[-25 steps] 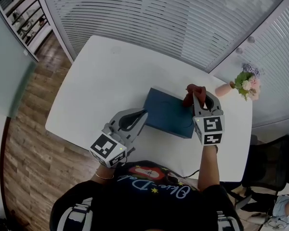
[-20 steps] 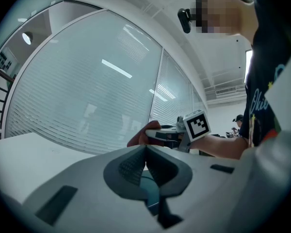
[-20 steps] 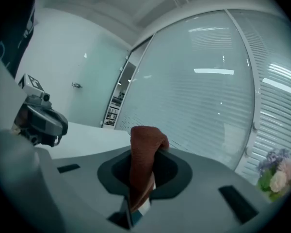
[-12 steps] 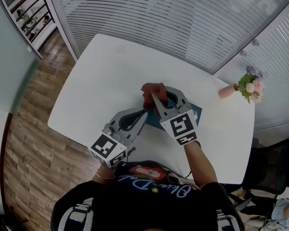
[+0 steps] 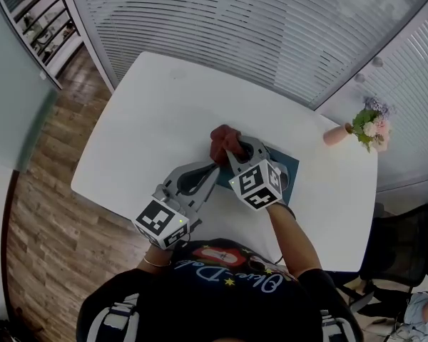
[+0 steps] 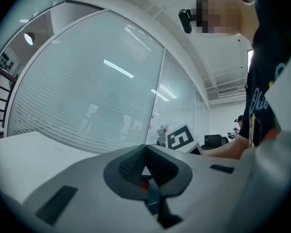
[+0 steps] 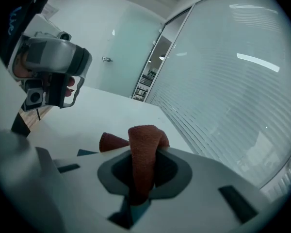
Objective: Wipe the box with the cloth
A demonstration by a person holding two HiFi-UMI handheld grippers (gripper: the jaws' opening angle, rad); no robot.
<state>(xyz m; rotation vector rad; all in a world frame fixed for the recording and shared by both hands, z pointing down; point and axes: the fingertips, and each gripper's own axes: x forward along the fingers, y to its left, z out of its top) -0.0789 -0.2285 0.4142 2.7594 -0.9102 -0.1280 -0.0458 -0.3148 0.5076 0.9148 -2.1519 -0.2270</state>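
Rust-red cloth point(image 5: 223, 138) is pinched by the right gripper point(image 5: 233, 152) over the left end of the blue box point(image 5: 286, 167), whose length is stretched rightward across the table point(image 5: 150, 112); the left gripper point(image 5: 211, 169) is clenched, empty, alongside.

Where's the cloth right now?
Head view: the red cloth is near the middle of the white table, clamped in the jaws of the right gripper, at the left end of the blue box, just beyond the left gripper.

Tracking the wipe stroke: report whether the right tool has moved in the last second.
Yes: the right tool, shut on the cloth, swept left across the box, away from the vase.
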